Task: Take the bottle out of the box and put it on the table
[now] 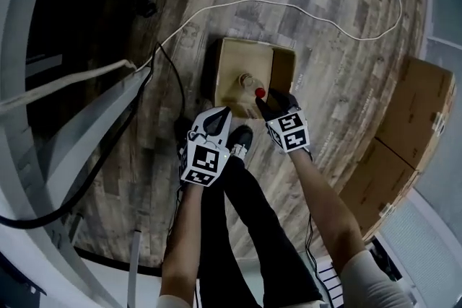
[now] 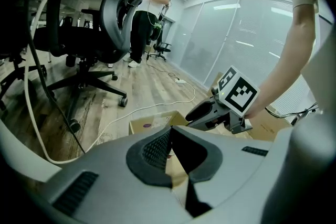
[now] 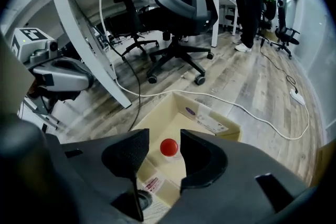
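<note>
The right gripper is open and points down, so the red-capped bottle, standing in the box just below it, can fit between. The left gripper waits beside it, closed and empty.

The bottle is showing a red cap against the pale tan box. The left gripper and right gripper are showing grey shells, black ribbed pads and black-and-white square markers. The floor is displaying grey-brown wood planks under a white cable.
</note>
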Tool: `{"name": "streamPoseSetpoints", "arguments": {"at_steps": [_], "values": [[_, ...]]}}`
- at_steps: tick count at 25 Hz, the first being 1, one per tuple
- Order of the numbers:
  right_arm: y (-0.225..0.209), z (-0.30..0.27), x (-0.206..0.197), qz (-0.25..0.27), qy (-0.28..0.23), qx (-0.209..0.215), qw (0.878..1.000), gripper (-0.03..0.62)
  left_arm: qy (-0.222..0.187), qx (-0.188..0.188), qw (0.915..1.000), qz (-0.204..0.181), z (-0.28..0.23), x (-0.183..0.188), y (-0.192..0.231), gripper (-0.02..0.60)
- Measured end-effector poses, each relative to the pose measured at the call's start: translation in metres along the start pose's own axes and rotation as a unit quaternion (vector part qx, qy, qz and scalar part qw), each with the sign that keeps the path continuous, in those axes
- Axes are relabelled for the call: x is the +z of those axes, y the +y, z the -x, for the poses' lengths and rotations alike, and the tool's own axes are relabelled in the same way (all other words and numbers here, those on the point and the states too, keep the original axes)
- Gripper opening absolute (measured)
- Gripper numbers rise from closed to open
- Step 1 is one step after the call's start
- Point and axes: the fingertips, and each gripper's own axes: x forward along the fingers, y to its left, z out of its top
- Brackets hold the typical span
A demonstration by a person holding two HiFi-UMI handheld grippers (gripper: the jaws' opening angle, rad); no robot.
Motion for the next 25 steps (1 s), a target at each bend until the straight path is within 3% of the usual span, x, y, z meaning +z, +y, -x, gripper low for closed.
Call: {"name": "streamPoseSetpoints", "arguments": {"at_steps": [4,12,14,16,25], "values": [[-0.006,-0.027,-0.014,0.025,0.016,-0.006,1.000,0.258,-0.004,-0.006,1.0000,0.000,-0.023,-0.021,0.003,0.015],[0.000,-0.057,-0.039,0.077,0.041,-0.011,0.996,0.262,-0.005,-0.022,0.9996,-0.016,-0.035,-0.049,-0.003,0.015],[-0.001,-0.061,-0.041,0.090,0.044,-0.022,0.995,0.256,-0.004,-0.019,0.9998,-0.010,-0.033,-0.057,-0.003,0.014],[-0.006,-0.060,-0.038,0.101,0.043,-0.037,0.993,0.186,-0.002,-0.019,0.9998,-0.005,-0.032,-0.062,-0.005,0.015],[-0.001,-0.042,-0.039,0.098,0.052,-0.041,0.993,0.183,0.003,-0.019,0.9998,-0.006,-0.019,-0.049,-0.014,0.014]]}}
